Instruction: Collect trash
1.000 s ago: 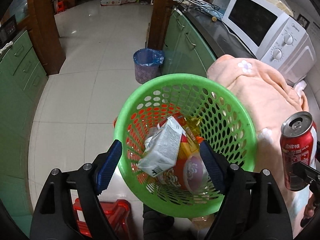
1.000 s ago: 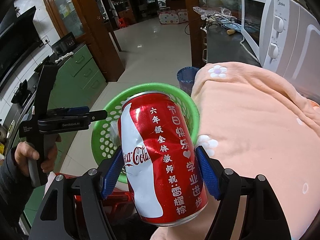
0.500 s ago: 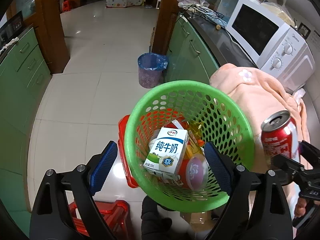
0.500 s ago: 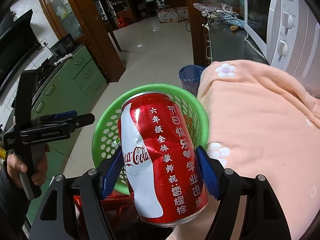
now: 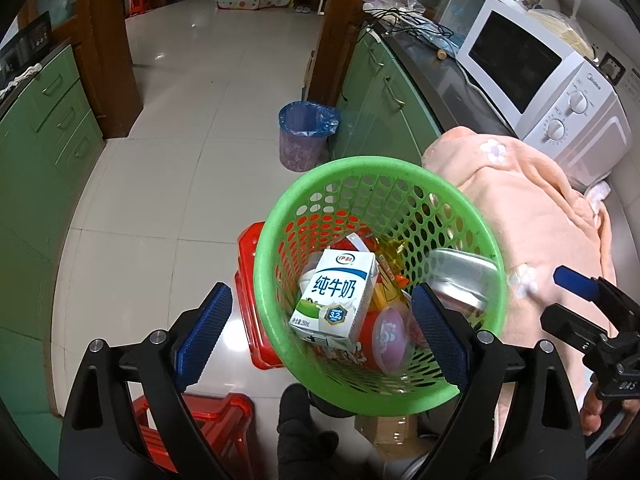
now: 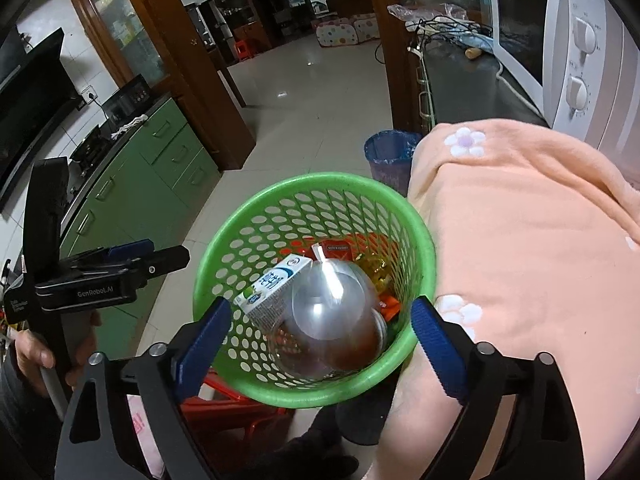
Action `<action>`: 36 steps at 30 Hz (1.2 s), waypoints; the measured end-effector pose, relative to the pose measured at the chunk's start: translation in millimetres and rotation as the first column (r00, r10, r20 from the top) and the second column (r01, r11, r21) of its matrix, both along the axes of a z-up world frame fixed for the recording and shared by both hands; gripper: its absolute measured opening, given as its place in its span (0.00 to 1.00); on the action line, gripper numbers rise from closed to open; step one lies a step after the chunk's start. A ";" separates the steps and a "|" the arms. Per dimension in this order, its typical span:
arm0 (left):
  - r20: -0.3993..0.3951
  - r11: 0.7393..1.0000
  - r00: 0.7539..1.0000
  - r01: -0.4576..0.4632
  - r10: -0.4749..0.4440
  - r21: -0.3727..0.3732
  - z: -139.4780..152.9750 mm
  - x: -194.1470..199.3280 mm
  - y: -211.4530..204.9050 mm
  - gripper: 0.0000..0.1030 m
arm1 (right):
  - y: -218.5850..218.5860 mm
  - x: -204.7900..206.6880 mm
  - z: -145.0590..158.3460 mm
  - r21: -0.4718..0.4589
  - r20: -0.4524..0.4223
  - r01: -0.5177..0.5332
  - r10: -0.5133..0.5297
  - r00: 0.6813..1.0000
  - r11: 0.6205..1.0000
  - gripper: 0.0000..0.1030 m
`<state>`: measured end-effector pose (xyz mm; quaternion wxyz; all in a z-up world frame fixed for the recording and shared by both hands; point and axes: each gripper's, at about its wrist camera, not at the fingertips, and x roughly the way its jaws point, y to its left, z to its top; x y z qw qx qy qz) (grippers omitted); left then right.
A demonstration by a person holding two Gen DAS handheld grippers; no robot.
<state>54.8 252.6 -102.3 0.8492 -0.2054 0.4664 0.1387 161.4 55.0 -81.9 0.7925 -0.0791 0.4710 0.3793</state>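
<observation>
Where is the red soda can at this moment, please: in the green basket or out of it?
In. The can, blurred, lies inside the green basket beside the milk carton; the right gripper is open.

We see the left gripper spread wide over the green basket, holding nothing. Inside lie a milk carton, a pink-lidded cup and a blurred silvery shape, probably a can. The right gripper sits beside, over peach cloth.

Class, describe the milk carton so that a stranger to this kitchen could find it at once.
Find the green basket beside the peach blanket. Inside lies the milk carton: the only white box, printed with blue characters, among red wrappers and a blurred can.
</observation>
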 end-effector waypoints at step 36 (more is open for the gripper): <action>0.054 0.998 0.997 0.062 -0.063 0.031 27.0 -11.6 -28.9 0.88 | -23.5 -35.8 9.2 -0.086 0.068 0.022 -0.016 0.998 0.996 0.93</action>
